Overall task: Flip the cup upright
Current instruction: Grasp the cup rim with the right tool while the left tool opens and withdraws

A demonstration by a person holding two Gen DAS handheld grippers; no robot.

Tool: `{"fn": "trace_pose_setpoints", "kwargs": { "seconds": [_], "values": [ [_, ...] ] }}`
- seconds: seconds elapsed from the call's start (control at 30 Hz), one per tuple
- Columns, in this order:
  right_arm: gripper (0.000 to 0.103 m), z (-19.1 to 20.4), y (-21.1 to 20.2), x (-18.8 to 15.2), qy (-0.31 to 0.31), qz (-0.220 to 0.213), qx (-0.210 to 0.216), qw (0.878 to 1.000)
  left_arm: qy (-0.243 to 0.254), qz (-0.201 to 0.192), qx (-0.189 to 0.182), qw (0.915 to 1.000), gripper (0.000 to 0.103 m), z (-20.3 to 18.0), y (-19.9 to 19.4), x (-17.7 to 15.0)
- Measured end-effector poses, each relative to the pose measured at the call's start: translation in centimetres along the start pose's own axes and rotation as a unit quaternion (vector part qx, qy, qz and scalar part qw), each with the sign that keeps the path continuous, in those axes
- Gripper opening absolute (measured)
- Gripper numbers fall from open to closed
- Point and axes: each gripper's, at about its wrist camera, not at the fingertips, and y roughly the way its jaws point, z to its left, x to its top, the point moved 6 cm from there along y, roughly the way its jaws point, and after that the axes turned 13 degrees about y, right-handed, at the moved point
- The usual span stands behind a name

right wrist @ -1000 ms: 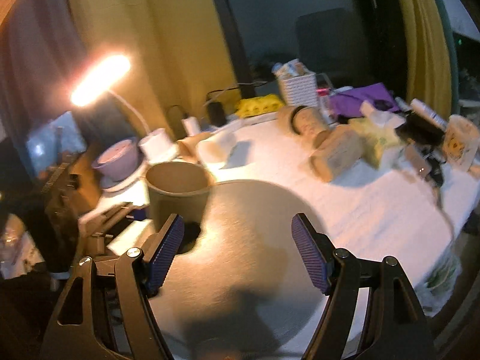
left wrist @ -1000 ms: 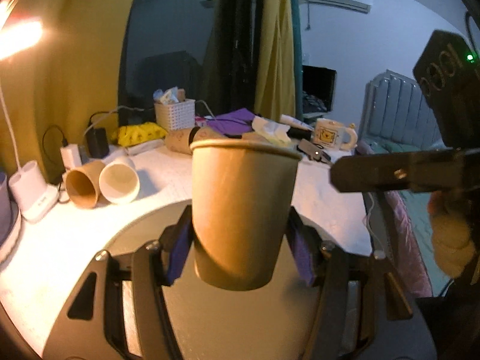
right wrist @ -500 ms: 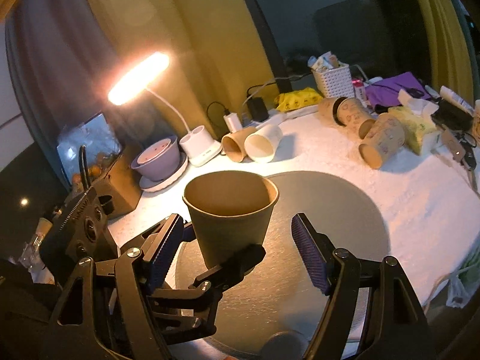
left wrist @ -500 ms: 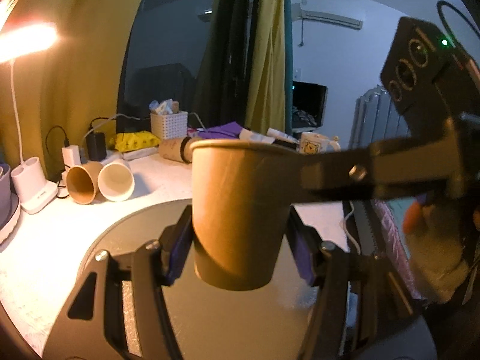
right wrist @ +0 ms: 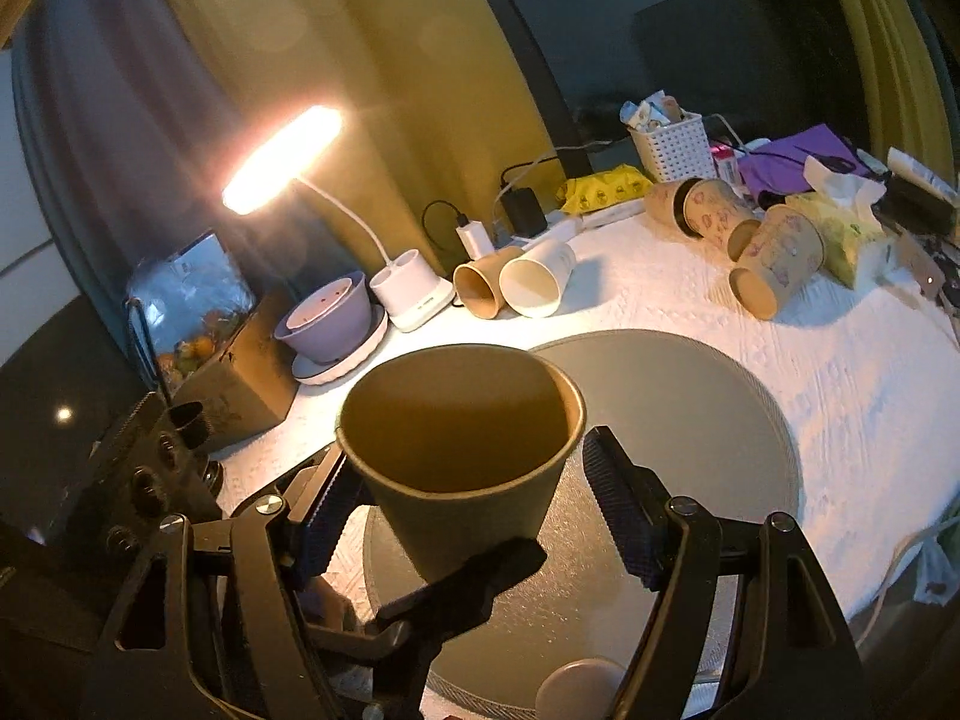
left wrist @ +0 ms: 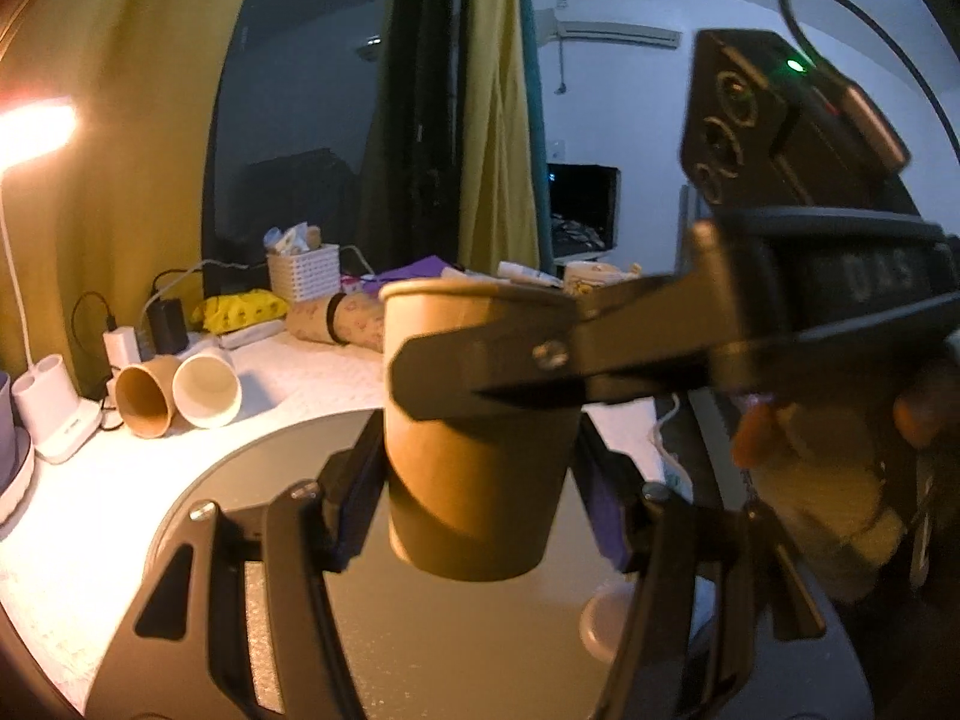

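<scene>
The cup (left wrist: 480, 438), upright above the grey mat (right wrist: 690, 420), is being gripped by the left tongs (left wrist: 480, 480); the right tongs (right wrist: 474, 516) are straddling it, contact unclear, hiding its 3 o'clock side.

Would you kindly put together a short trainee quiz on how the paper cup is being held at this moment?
1. True or false: the brown paper cup is mouth up.
2. Fill in: the cup is clamped by the ___ gripper.
3. What lies under the cup? A: a grey round mat; B: a purple bowl; C: a white basket.

Key
1. True.
2. Left: the left gripper is shut on the cup, while the right gripper straddles it, open.
3. A.
</scene>
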Motion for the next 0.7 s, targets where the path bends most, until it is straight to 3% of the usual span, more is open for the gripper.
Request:
{"fn": "trace_pose_setpoints", "kwargs": {
  "seconds": [0.1,0.27,0.5,0.63,0.7],
  "values": [
    [0.077,-0.02,-0.06,-0.12,-0.002,0.001,0.002,1.0,0.003,-0.001,-0.002,1.0,0.06,-0.32,-0.03,0.07],
    [0.068,0.11,-0.08,-0.31,-0.008,0.001,0.009,1.0,0.005,0.001,-0.004,1.0,0.06,-0.55,-0.04,0.06],
    [0.066,0.33,0.36,-0.17,-0.025,0.007,0.001,1.0,-0.006,0.01,-0.007,0.9999,0.062,-0.3,0.12,-0.11],
    [0.066,-0.02,0.46,0.13,-0.022,-0.002,-0.005,1.0,0.0,0.021,-0.02,0.9996,0.081,-1.06,0.36,-0.26],
    [0.066,-0.22,0.29,0.49,-0.022,-0.012,-0.014,1.0,-0.005,0.02,-0.022,0.9995,0.082,-1.02,0.28,-0.28]
  ]
}}
